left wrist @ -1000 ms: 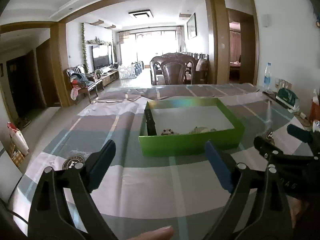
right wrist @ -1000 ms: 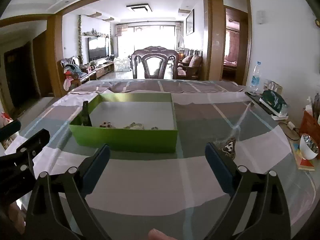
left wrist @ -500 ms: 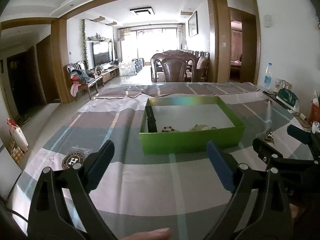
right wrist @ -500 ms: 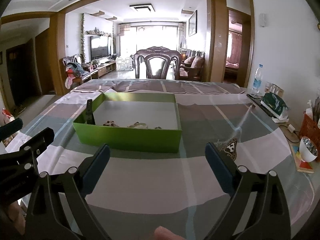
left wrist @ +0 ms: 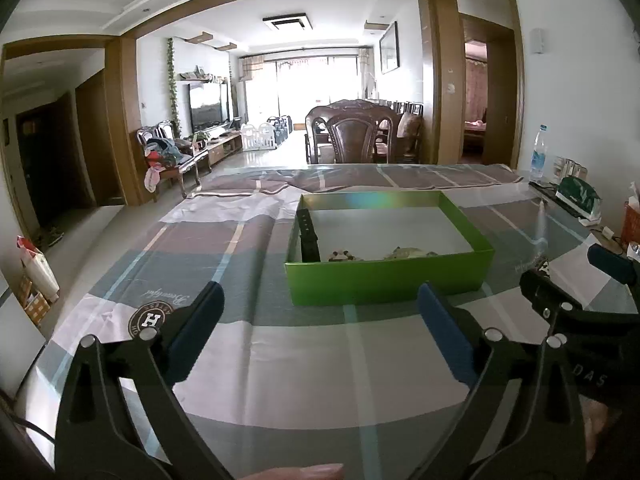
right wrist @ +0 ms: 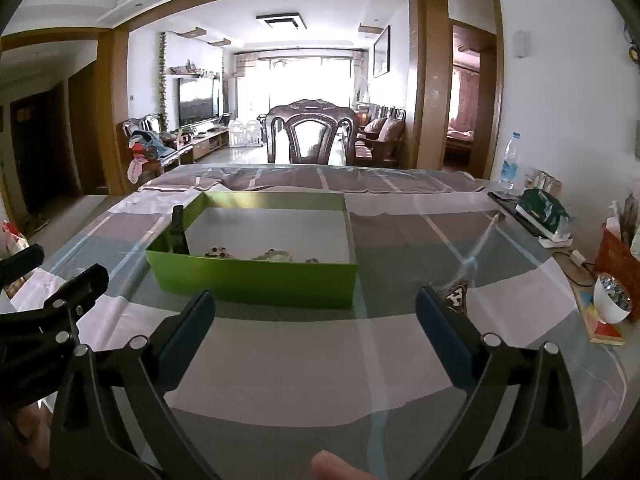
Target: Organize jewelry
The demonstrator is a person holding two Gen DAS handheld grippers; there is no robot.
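An open green box (left wrist: 384, 278) sits on the checked tablecloth, a short way beyond both grippers. Inside it lie a black watch strap (left wrist: 308, 236) against the left wall, a dark-and-white beaded piece (left wrist: 340, 256) and a pale green piece (left wrist: 408, 253). The right wrist view shows the same box (right wrist: 256, 280), strap (right wrist: 179, 232) and beads (right wrist: 218, 251). My left gripper (left wrist: 319, 296) hovers over the cloth, jaws opening, nothing between them. My right gripper (right wrist: 315, 300) is open and empty, side by side with the left.
Along the table's right edge stand a water bottle (right wrist: 509, 160), a green tissue pack (right wrist: 544, 212), a red basket (right wrist: 616, 248) and a white bowl (right wrist: 612, 300). A dark wooden chair (right wrist: 308, 136) stands at the far side. A fingertip (right wrist: 332, 464) shows at the bottom edge.
The left gripper's jaws have spread a little wider. Both hands and the box stay where they were.
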